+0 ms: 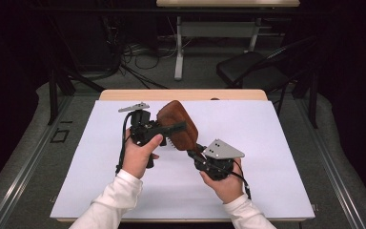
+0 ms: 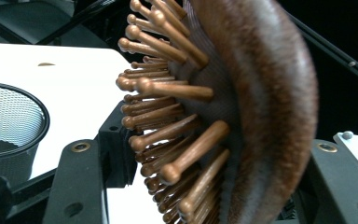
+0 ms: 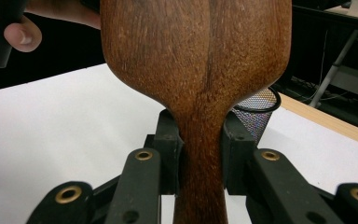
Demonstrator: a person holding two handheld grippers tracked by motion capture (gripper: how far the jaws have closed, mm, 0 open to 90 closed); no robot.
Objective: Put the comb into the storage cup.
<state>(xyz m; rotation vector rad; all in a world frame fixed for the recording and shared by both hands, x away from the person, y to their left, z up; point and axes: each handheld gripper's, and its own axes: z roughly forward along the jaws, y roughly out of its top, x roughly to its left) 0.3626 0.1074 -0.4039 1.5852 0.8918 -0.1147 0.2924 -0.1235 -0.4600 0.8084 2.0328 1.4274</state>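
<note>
While the right claw (image 3: pixel 200 154) clamps the wooden hairbrush (image 1: pixel 178 126) by its handle at frame centre, the left claw (image 2: pixel 191 186) straddles the brush head, its jaws partly closed around bristles and back. Farther back, a black mesh cup (image 2: pixel 9 126) stands on the white table (image 1: pixel 267 143); its contents cannot be made out.

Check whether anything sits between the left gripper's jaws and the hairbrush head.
Nothing visible does. The left gripper has its jaws on either side of the wooden hairbrush head, one facing the bristles, one the back. The right gripper is clamped on the brush's handle.
</note>
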